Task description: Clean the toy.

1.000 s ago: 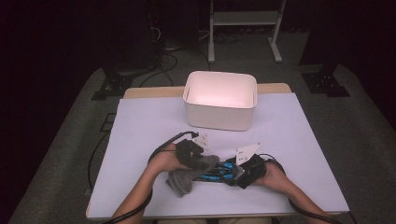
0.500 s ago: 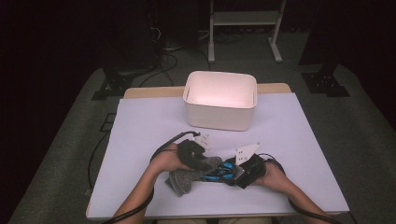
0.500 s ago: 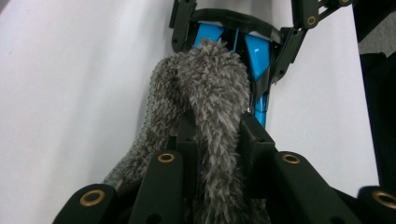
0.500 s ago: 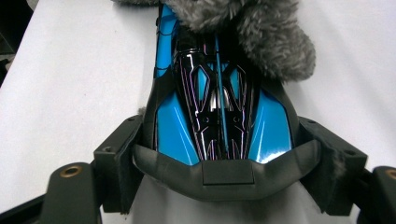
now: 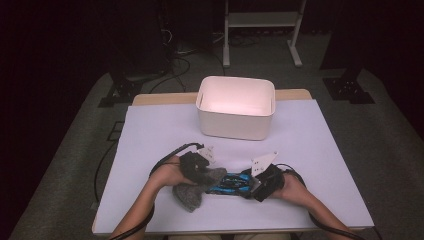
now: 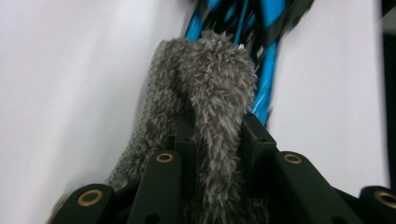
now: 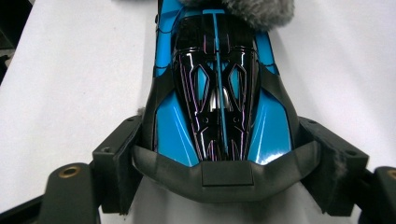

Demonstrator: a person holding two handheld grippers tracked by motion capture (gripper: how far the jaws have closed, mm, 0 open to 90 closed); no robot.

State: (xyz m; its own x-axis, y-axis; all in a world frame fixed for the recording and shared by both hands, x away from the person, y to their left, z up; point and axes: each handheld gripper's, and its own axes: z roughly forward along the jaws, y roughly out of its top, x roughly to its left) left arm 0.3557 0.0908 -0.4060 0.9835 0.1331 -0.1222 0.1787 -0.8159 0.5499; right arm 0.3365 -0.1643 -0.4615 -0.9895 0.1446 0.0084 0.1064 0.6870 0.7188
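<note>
The work in hand looks like wiping the toy car with the fuzzy cloth. To do it well, I judge the right gripper [image 5: 257, 187] should hold the car steady by its sides while the left gripper [image 5: 200, 167] drags the cloth along the body in light strokes, so the cloth does not slip out of the pinch.

The table [image 5: 150, 130] is broad, flat and matte white. At its far middle stands a white bin [image 5: 235, 125], smooth-walled, with rounded corners. At the near middle lies the grey cloth [image 6: 205, 93], shaggy and soft, folded into a hump; the left jaws are clamped on a fold of it. Touching it on the right is the toy car [image 7: 219, 93], glossy blue and black hard plastic, tapered, with a dull grey bumper; the right jaws are closed against its two flanks.
</note>
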